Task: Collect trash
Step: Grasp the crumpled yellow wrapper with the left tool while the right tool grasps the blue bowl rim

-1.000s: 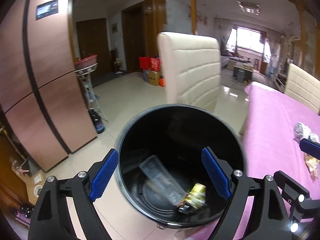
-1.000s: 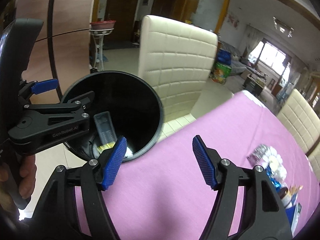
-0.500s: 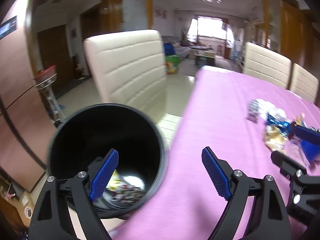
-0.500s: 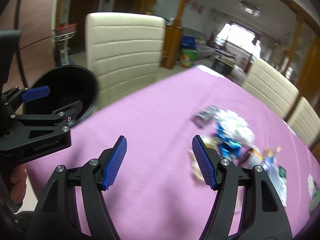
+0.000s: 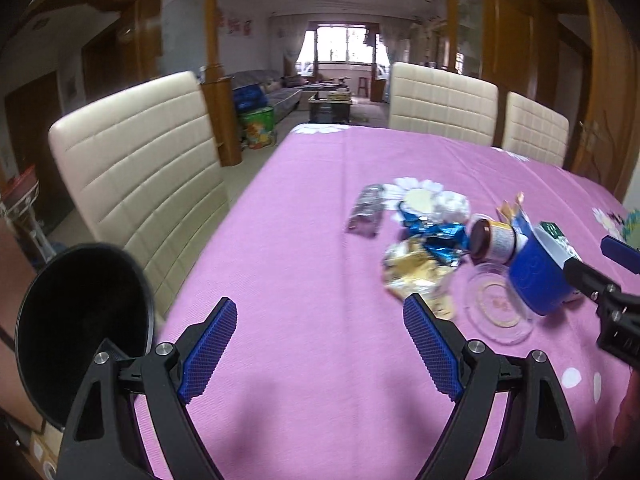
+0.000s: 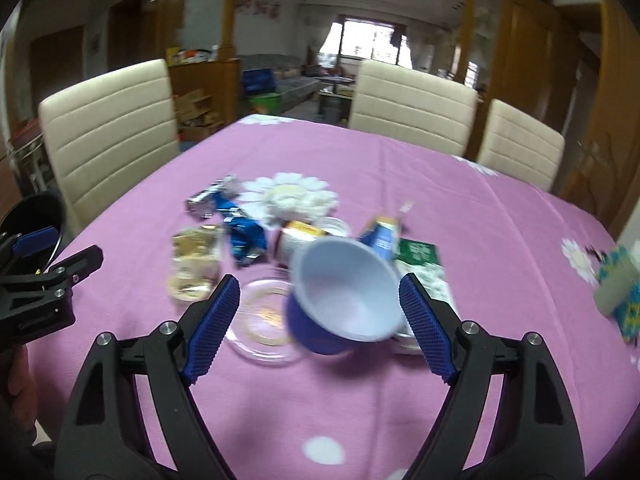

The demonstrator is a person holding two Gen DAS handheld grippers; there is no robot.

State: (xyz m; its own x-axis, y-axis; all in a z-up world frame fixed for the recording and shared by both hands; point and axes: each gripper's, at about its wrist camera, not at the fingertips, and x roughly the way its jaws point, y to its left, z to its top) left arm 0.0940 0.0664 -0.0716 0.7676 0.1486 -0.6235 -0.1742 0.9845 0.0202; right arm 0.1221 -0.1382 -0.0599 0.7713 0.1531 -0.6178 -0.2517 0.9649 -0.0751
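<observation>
A pile of trash lies on the pink tablecloth (image 5: 304, 240). It holds a tipped blue cup (image 6: 344, 300) with a white inside, a brown-lidded jar (image 5: 492, 240), a blue wrapper (image 6: 244, 236), a yellow wrapper (image 5: 412, 272), a clear lid (image 6: 260, 320) and a silver wrapper (image 5: 366, 210). My right gripper (image 6: 320, 280) faces the blue cup; its jaws are opening, with the cup between the pads and a gap on the left side. My left gripper (image 5: 320, 304) hangs open over bare cloth, left of the pile, with nothing in it. The black bin (image 5: 80, 320) stands off the table's left edge.
Cream chairs (image 5: 136, 176) stand along the table's left and far sides. A green packet (image 6: 420, 256) and a blue-white carton (image 6: 384, 232) lie behind the cup. A blurred blue-yellow item (image 6: 620, 292) sits at the far right. The near cloth is bare.
Both views have swung right, from the bin to the trash pile on the table. The right gripper's jaws stand wider, and the blue cup now lies between them.
</observation>
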